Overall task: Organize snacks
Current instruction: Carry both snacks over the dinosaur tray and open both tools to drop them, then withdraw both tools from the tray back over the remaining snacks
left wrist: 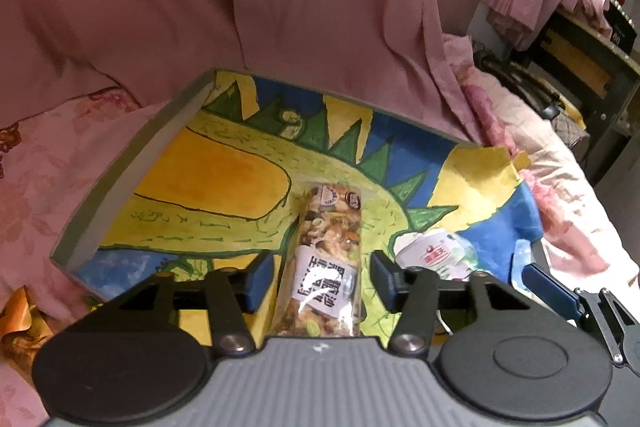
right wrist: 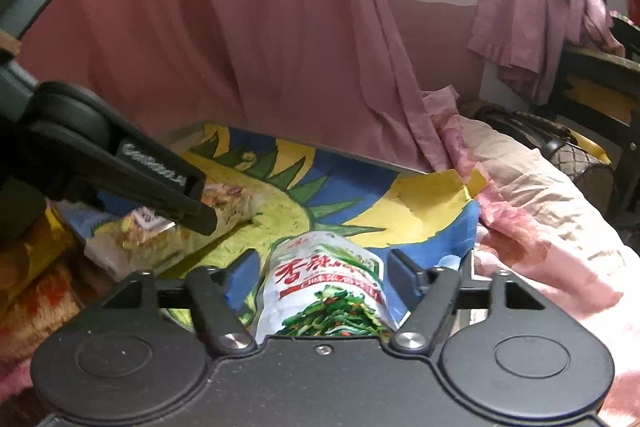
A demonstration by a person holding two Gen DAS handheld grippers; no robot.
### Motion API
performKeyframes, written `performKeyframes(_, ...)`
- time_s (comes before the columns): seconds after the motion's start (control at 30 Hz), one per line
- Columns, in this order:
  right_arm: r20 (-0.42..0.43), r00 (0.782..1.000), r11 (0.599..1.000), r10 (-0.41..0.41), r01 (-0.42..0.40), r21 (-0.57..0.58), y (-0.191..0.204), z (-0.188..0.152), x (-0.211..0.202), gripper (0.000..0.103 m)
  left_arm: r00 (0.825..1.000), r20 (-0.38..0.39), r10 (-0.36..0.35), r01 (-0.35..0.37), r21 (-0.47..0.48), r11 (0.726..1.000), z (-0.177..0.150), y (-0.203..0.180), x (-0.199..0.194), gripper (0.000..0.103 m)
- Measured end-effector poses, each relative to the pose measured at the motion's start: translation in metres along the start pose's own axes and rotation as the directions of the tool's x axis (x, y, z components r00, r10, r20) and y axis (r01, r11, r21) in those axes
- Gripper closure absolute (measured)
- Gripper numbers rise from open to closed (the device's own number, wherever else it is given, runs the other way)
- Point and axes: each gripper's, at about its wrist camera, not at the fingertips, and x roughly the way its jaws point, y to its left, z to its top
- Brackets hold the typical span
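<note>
Our left gripper (left wrist: 320,277) straddles the nut bar (left wrist: 326,259) in the tray (left wrist: 120,183), our right gripper (right wrist: 322,273) the pouch (right wrist: 324,291) beside it; both gape, gripping nothing. We should centre each before squeezing.

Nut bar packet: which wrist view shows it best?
The left wrist view: the nut bar packet lies lengthwise between the open fingers, label visible. In the right wrist view it is blurred and partly hidden behind the left gripper.
</note>
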Motion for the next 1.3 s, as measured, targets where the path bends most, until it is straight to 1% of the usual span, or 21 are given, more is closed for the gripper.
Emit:
performKeyframes(0.03,0.006,1.0,1.0,-0.002,0.001,0.015,-0.002,0.001,-0.002,0.024,1.0,0.011,-0.001,0.001,-0.005,1.0,0.0,0.001,-0.004,0.033)
performKeyframes(0.1,0.025,1.0,0.999,-0.008,0.007,0.047,-0.006,0.004,-0.008,0.019,0.999,0.042,-0.006,0.006,-0.012,1.0,0.001,0.002,-0.014,0.022)
performKeyframes(0.13,0.037,0.999,0.998,-0.014,0.011,0.061,-0.007,0.006,-0.012,0.018,0.998,0.059,-0.007,0.008,-0.013,1.0,0.002,0.002,-0.02,0.02)
performKeyframes(0.2,0.069,0.997,0.996,-0.029,0.023,0.089,-0.011,0.009,-0.023,0.01,0.996,0.091,-0.013,0.014,-0.014,1.0,0.003,0.004,-0.033,0.014)
performKeyframes(0.23,0.088,0.995,0.994,-0.038,0.029,0.104,-0.012,0.01,-0.03,0.008,0.994,0.105,-0.015,0.017,-0.014,1.0,0.003,0.005,-0.039,0.012)
performKeyframes(0.27,0.103,0.994,0.993,-0.045,0.033,0.115,-0.013,0.011,-0.035,0.005,0.993,0.121,-0.013,0.015,-0.017,1.0,0.003,0.006,-0.046,0.007)
performKeyframes(0.3,0.12,0.991,0.991,-0.055,0.039,0.129,-0.014,0.011,-0.043,0.003,0.99,0.14,-0.006,0.008,-0.019,1.0,0.001,0.007,-0.054,0.004)
performKeyframes(0.4,0.161,0.984,0.987,-0.074,0.049,0.151,-0.017,0.01,-0.066,0.001,0.984,0.176,0.0,0.005,-0.025,1.0,-0.004,0.012,-0.075,0.002)
performKeyframes(0.53,0.209,0.975,0.992,-0.074,0.051,0.116,-0.015,0.01,-0.096,0.001,0.979,0.202,0.0,0.009,-0.04,0.999,-0.015,0.022,-0.102,0.001)
performKeyframes(0.63,0.237,0.968,0.992,-0.086,0.061,0.111,-0.011,0.012,-0.116,0.001,0.972,0.233,0.016,-0.008,-0.033,0.999,-0.026,0.029,-0.124,0.001)
performKeyframes(0.73,0.251,0.964,0.99,-0.092,0.063,0.123,-0.004,0.009,-0.138,0.001,0.969,0.245,0.033,-0.026,-0.031,0.999,-0.038,0.037,-0.143,0.001)
performKeyframes(1.0,0.228,0.968,0.984,-0.108,0.072,0.163,0.02,-0.007,-0.188,0.001,0.963,0.269,0.036,-0.041,0.016,0.999,-0.072,0.054,-0.184,0.001)
performKeyframes(1.13,0.197,0.971,0.978,-0.138,0.102,0.182,0.033,-0.014,-0.208,0.001,0.96,0.278,0.028,-0.042,0.044,0.998,-0.092,0.061,-0.201,0.001)
performKeyframes(1.3,0.161,0.974,0.966,-0.159,0.12,0.229,0.047,-0.025,-0.226,0.001,0.963,0.268,0.027,-0.042,0.048,0.998,-0.116,0.073,-0.214,0.001)
